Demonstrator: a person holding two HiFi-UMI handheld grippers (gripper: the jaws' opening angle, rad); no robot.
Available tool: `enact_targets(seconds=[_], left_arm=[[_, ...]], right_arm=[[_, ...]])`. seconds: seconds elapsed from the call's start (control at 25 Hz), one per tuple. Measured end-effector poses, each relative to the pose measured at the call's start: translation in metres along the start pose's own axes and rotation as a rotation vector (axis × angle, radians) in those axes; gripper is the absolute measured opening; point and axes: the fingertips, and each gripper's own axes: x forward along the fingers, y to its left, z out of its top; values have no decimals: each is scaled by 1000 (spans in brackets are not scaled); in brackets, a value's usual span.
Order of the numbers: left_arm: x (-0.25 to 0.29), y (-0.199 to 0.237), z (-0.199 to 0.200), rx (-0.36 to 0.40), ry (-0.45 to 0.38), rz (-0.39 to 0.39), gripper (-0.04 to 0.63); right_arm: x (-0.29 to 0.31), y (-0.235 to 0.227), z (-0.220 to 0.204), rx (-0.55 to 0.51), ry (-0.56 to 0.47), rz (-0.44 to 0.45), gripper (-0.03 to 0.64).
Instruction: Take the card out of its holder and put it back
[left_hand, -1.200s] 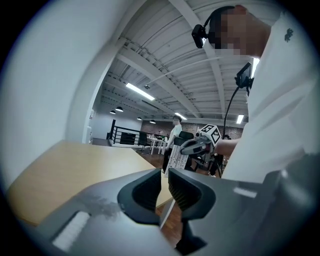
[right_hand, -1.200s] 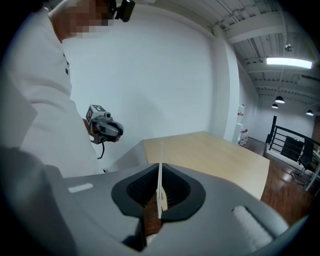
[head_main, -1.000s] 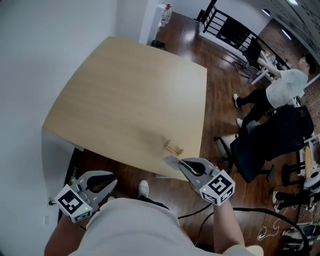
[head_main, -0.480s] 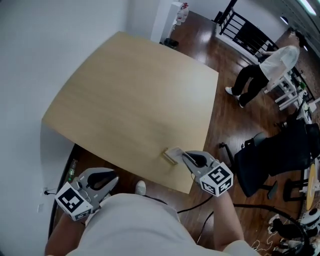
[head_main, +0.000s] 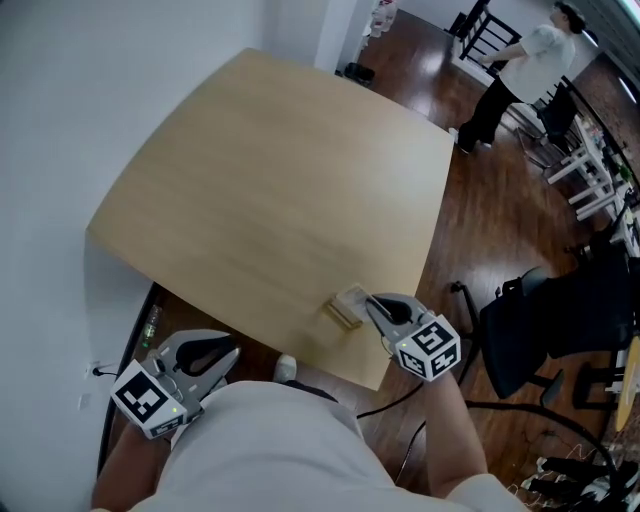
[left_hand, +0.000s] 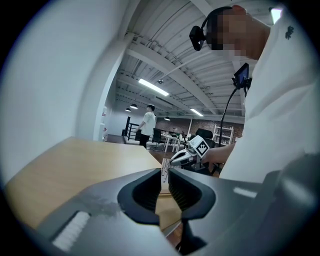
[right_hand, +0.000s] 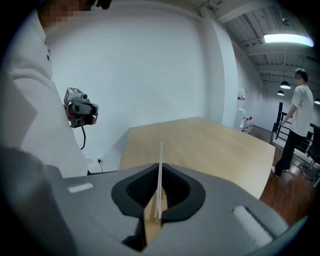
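card (head_main: 353, 296) now at holder (head_main: 341, 315), pinched by right gripper (head_main: 373, 304); left gripper (head_main: 230, 353) closed; chair (head_main: 560, 325) nearby

Lighting: bright, even, indoor. Ceiling strip light (right_hand: 290, 38) glares white.
Shadows: soft, faint, below the counter (head_main: 280, 200) edge.
Distortion: strong fisheye; dark round vignette in both gripper views.
Focus: left hand-held gripper (left_hand: 164, 174) and right hand-held gripper (right_hand: 160, 172) slightly soft close up; head view sharp.

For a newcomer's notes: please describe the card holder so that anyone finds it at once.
Find the big pale table and go to its near right corner. There, under the white card pinched by the right gripper, sits the card holder: a small wooden block, the only thing on the table.
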Motion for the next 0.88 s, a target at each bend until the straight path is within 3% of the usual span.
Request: enact_targets(seconds=[0.88], left_arm=[[13, 0, 5, 14, 33, -1, 51]], right_arm=[[22, -8, -38, 45, 6, -1, 21]])
